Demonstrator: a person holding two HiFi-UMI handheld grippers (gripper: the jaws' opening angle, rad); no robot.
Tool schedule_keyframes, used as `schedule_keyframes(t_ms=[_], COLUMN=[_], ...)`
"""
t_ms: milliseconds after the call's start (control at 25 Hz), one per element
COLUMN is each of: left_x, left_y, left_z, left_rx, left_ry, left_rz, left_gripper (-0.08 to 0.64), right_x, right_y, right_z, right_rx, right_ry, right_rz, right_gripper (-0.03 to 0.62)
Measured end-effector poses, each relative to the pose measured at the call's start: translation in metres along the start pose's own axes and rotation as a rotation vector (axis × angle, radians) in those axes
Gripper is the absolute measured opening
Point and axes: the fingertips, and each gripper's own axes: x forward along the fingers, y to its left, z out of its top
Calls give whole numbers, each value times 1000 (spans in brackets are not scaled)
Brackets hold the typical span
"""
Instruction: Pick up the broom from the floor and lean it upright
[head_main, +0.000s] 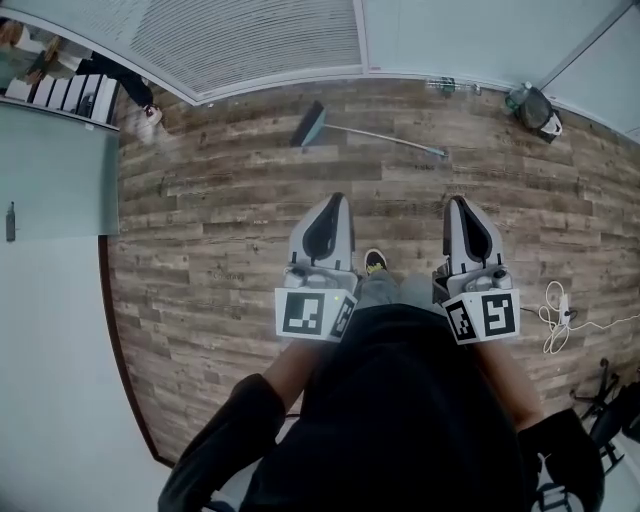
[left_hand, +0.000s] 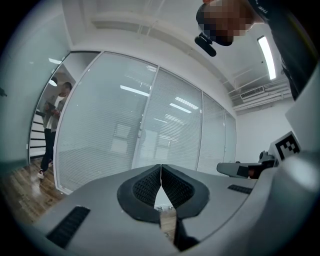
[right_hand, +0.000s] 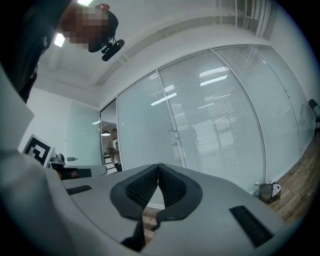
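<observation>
The broom (head_main: 360, 131) lies flat on the wooden floor ahead, near the glass wall, its dark teal head (head_main: 309, 126) at the left and its thin handle running right to a blue tip. My left gripper (head_main: 327, 208) is held level in front of me, well short of the broom, shut with nothing in it. My right gripper (head_main: 462, 207) is beside it, also shut and empty. In the left gripper view the left gripper (left_hand: 161, 167) has its pads pressed together; in the right gripper view the right gripper (right_hand: 158, 167) shows the same. The broom is hidden in both gripper views.
A glass partition with blinds (head_main: 250, 40) runs along the far side. A dark bin (head_main: 533, 107) stands at the far right by the wall. A white cable (head_main: 556, 315) lies on the floor at right. A person (left_hand: 51, 125) stands at a doorway far left.
</observation>
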Motion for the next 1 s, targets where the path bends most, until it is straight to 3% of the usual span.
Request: schedule_keyframes(t_ms=[320, 560, 1000], left_x=[29, 60, 133], left_y=[14, 32, 34], left_z=[0, 8, 18], left_rx=[14, 20, 43], left_ry=[42, 48, 46], left_rz=[-9, 30, 90], left_gripper=[25, 25, 25], right_x=[34, 69, 117], right_y=[-9, -30, -97], right_z=[0, 3, 12], right_rx=[14, 29, 56], right_ry=[10, 19, 10], right_rz=[-13, 0, 22], right_gripper=[18, 18, 18])
